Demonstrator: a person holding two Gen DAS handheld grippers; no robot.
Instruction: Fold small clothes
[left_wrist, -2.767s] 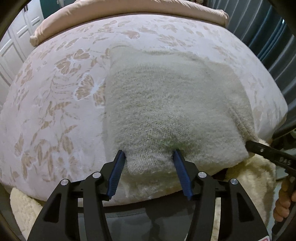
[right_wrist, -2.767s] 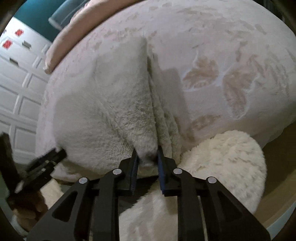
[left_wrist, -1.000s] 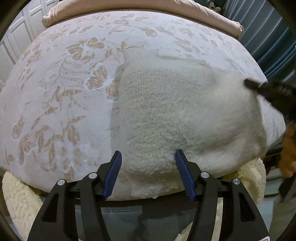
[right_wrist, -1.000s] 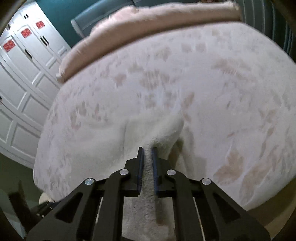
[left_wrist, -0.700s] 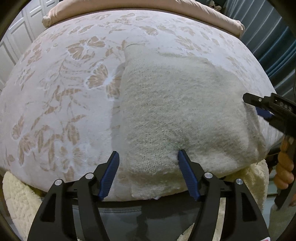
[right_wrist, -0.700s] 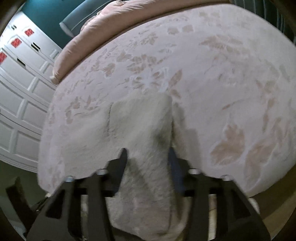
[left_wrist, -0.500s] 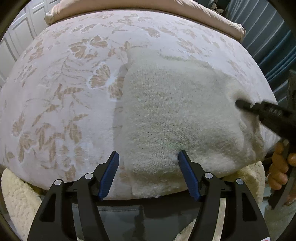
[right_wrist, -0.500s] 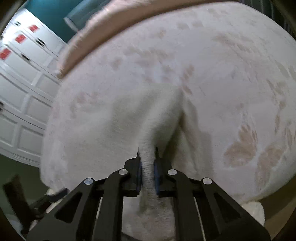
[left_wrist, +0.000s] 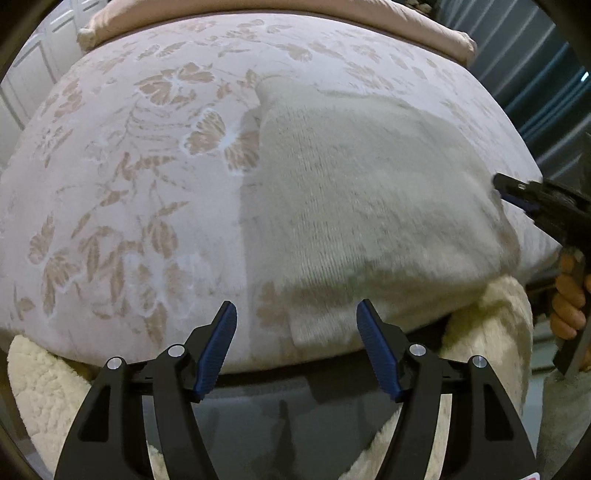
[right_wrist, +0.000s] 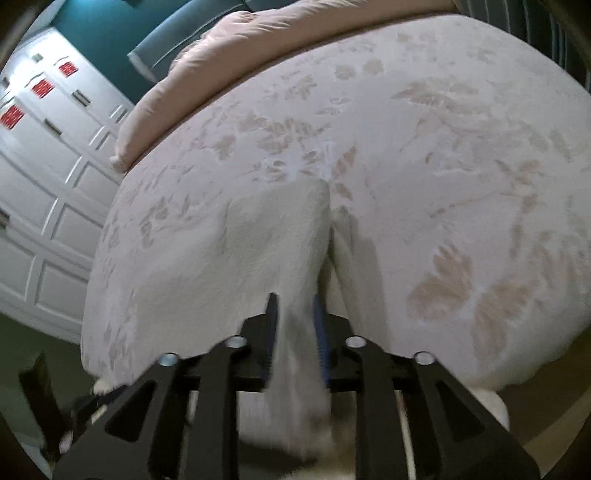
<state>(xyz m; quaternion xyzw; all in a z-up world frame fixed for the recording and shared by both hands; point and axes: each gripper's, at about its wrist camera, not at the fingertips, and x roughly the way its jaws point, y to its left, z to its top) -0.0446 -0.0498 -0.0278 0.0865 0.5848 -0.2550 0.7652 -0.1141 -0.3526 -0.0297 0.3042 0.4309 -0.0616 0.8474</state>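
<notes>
A cream knitted garment (left_wrist: 362, 199) lies folded on the floral bedspread (left_wrist: 122, 177), reaching to the bed's near edge. My left gripper (left_wrist: 295, 332) is open at that near edge, with the garment's left corner between its blue pads, not touching. My right gripper (right_wrist: 295, 306) holds the garment's right edge (right_wrist: 266, 251) between its narrowly parted jaws, with the cloth blurred by motion. It also shows in the left wrist view (left_wrist: 517, 192) at the garment's right side.
A pink duvet roll (left_wrist: 280, 14) lies across the far side of the bed. A fluffy cream rug or blanket (left_wrist: 484, 325) lies below the near edge. White panelled wardrobe doors (right_wrist: 40, 192) stand to the left. Dark curtains (left_wrist: 546, 96) hang at the right.
My right gripper opened, shut again on the garment's right edge, and now parts slightly around it. My left gripper drew back a little toward the bed edge, still open.
</notes>
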